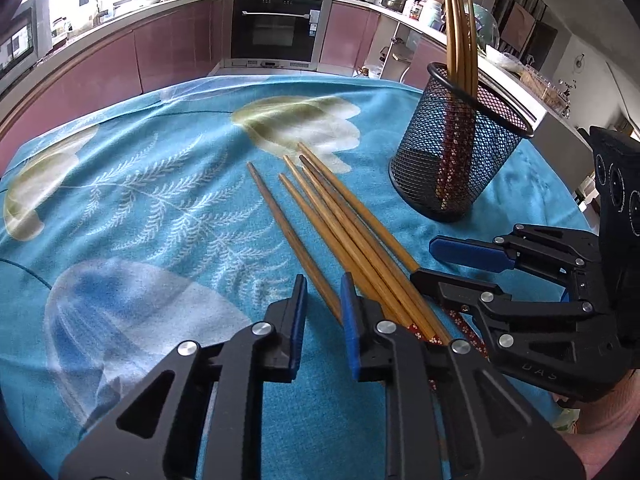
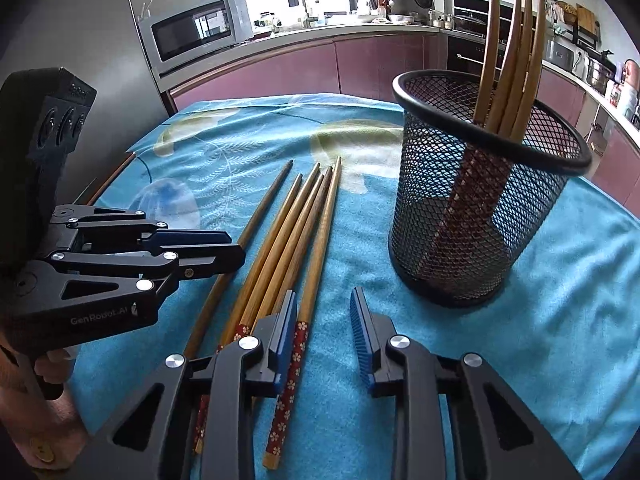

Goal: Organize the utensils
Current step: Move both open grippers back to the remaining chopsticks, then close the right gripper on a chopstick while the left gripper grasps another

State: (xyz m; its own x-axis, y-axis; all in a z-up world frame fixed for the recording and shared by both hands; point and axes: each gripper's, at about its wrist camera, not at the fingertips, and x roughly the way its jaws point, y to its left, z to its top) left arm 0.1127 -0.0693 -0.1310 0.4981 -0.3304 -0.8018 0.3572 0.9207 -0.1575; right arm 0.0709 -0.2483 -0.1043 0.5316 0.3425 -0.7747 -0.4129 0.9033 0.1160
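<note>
Several wooden chopsticks (image 1: pixel 340 224) with red flowered handles lie side by side on the blue tablecloth; they also show in the right wrist view (image 2: pixel 292 236). A black mesh holder (image 1: pixel 456 140) stands upright at the right with several chopsticks in it, also in the right wrist view (image 2: pixel 480 204). My left gripper (image 1: pixel 323 292) is open, low over the leftmost chopstick, empty. My right gripper (image 2: pixel 323 304) is open over the rightmost chopstick's handle, empty. Each gripper shows in the other's view: the right one (image 1: pixel 424 260), the left one (image 2: pixel 236 248).
The table is covered by a blue floral cloth (image 1: pixel 140 208). Pink kitchen cabinets, an oven (image 1: pixel 276 32) and a microwave (image 2: pixel 196 32) stand beyond the table. Bare cloth lies left of the chopsticks.
</note>
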